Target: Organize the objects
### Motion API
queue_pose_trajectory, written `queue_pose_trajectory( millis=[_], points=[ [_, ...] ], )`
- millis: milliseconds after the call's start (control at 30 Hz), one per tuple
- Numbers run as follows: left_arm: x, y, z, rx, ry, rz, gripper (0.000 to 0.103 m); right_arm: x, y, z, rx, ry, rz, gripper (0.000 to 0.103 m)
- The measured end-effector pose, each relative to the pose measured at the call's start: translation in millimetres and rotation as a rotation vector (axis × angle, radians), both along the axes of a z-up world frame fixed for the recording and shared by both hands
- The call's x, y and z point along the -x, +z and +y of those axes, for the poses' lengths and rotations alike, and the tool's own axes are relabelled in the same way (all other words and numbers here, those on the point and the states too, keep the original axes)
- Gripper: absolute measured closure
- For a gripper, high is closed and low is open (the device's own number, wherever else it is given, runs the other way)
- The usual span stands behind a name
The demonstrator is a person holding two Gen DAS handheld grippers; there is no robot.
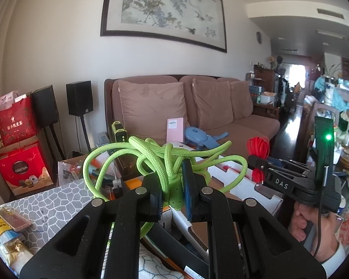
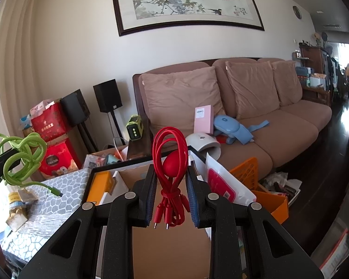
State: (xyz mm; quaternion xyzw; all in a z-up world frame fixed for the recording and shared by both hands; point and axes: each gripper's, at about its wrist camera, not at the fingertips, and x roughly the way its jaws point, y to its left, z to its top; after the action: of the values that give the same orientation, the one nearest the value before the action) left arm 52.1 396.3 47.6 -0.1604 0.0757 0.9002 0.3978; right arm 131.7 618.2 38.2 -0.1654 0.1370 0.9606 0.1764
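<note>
My left gripper is shut on a tangled bright green braided cable, pinching its green plug between the blue pads, with the loops spreading up and to the left. In the right wrist view the same green cable hangs at the far left, held up in the air. My right gripper is shut on a coiled red cable with its loops upright and several plug ends dangling below. The left wrist view shows the right gripper to the right with the red cable, held by a hand.
Below the grippers lies an open cardboard box among white boxes and an orange box. A grey patterned cloth covers the table on the left, with snack packets. An orange basket and a brown sofa lie beyond.
</note>
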Motion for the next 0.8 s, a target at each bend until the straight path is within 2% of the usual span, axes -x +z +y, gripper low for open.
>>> queue_pose_trajectory(
  millis=[800],
  points=[
    [-3.1,-9.7,28.3,0.019,-0.032,-0.029,0.090,-2.7,1.3,4.5,0.012,-0.011,-0.004,0.079]
  ],
)
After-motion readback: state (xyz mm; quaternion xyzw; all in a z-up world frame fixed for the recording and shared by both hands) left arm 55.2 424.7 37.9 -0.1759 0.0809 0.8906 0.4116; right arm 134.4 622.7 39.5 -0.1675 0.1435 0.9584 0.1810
